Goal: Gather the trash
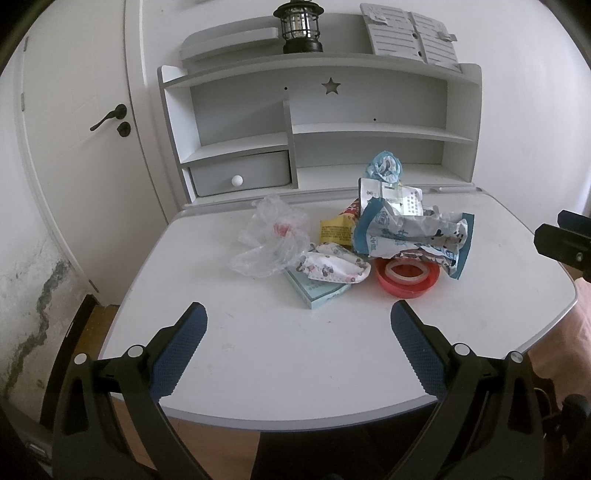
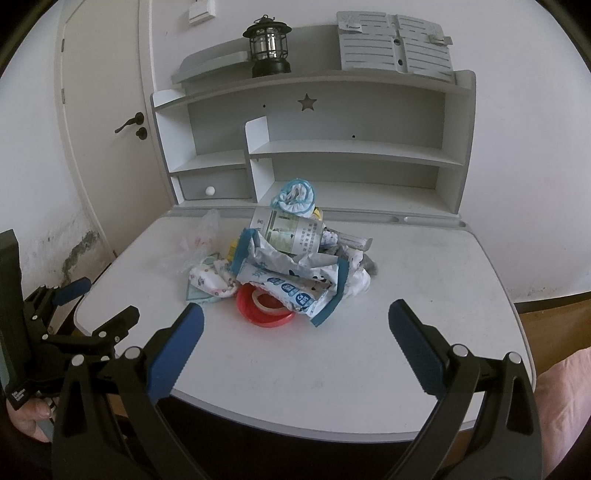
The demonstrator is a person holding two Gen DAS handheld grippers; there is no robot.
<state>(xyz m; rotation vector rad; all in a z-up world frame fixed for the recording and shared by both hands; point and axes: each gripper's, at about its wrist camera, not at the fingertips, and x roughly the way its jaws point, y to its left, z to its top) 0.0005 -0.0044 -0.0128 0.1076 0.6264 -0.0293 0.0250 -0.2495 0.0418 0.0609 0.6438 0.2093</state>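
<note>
A heap of trash lies in the middle of the white desk (image 1: 277, 350): a clear plastic bag (image 1: 271, 236), a yellow wrapper (image 1: 334, 230), a crumpled blue-and-white packet (image 1: 410, 232), a patterned face mask (image 1: 332, 267) on a pale blue box (image 1: 317, 293), a red tape roll (image 1: 408, 275) and a blue crumpled ball (image 1: 384, 166). My left gripper (image 1: 298, 315) is open and empty, above the desk's near edge, short of the heap. My right gripper (image 2: 295, 317) is open and empty, just before the packet (image 2: 291, 277) and tape roll (image 2: 264, 304). The left gripper also shows in the right wrist view (image 2: 105, 299).
A grey-white shelf unit (image 1: 317, 122) with a small drawer (image 1: 240, 177) stands at the desk's back. A black lantern (image 1: 299, 26) and a grey slatted board (image 1: 410, 33) sit on top. A white door (image 1: 74, 147) is at the left. Bare desk surrounds the heap.
</note>
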